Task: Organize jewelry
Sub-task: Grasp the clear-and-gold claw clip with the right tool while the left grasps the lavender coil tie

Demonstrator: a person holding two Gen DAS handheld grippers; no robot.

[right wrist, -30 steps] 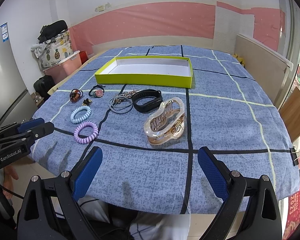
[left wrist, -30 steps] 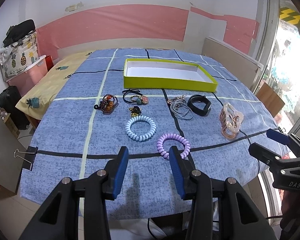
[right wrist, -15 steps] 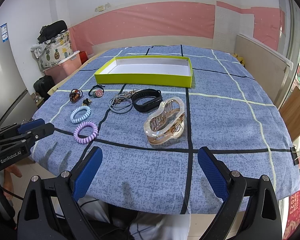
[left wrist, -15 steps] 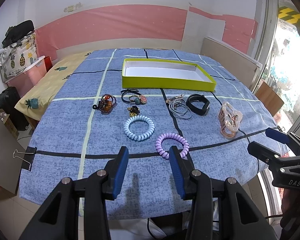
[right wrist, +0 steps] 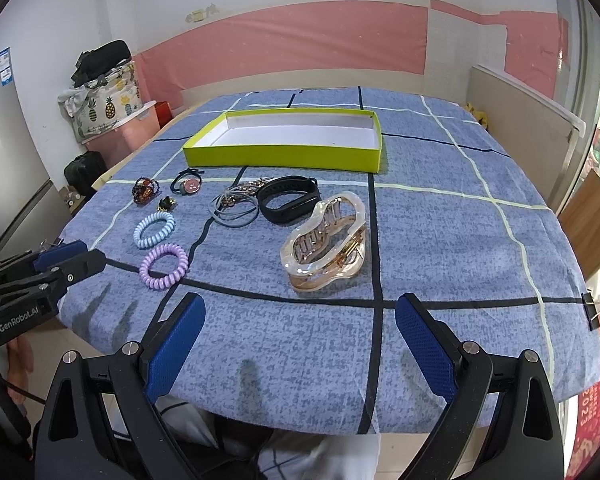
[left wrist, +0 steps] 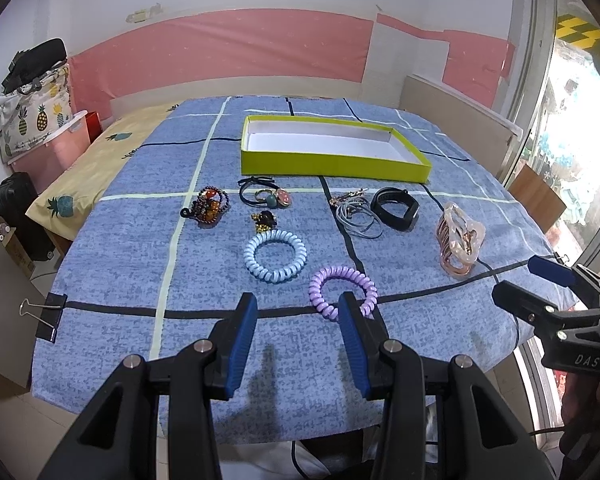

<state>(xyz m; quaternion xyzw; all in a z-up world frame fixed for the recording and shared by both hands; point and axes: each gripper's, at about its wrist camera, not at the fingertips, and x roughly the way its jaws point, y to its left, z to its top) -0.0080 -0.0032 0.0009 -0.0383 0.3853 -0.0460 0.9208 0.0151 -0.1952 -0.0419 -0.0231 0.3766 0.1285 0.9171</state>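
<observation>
A lime-green open box [left wrist: 332, 156] [right wrist: 284, 148] with a white, empty inside sits at the far middle of the blue cloth. In front of it lie a purple coil hair tie [left wrist: 342, 292] [right wrist: 164, 266], a light blue coil tie [left wrist: 275, 255] [right wrist: 154, 230], a black band [left wrist: 394, 209] [right wrist: 288, 204], grey elastic loops [left wrist: 354, 216] [right wrist: 234, 208], a clear hair claw [left wrist: 458, 240] [right wrist: 326, 236], a beaded bracelet [left wrist: 206, 206] [right wrist: 144, 190] and small charms. My left gripper [left wrist: 298, 340] is open and empty just short of the purple tie. My right gripper [right wrist: 300, 348] is open and empty near the front edge, before the claw.
A black binder clip [left wrist: 46, 316] pins the cloth at the left edge and another [right wrist: 592, 310] at the right edge. A pink bin with a pineapple bag [left wrist: 32, 128] stands left of the table. A wooden panel [right wrist: 520, 120] lines the right side.
The left gripper has drawn back very slightly, so the objects look a little farther. The right gripper has stayed still. Both stay open.
</observation>
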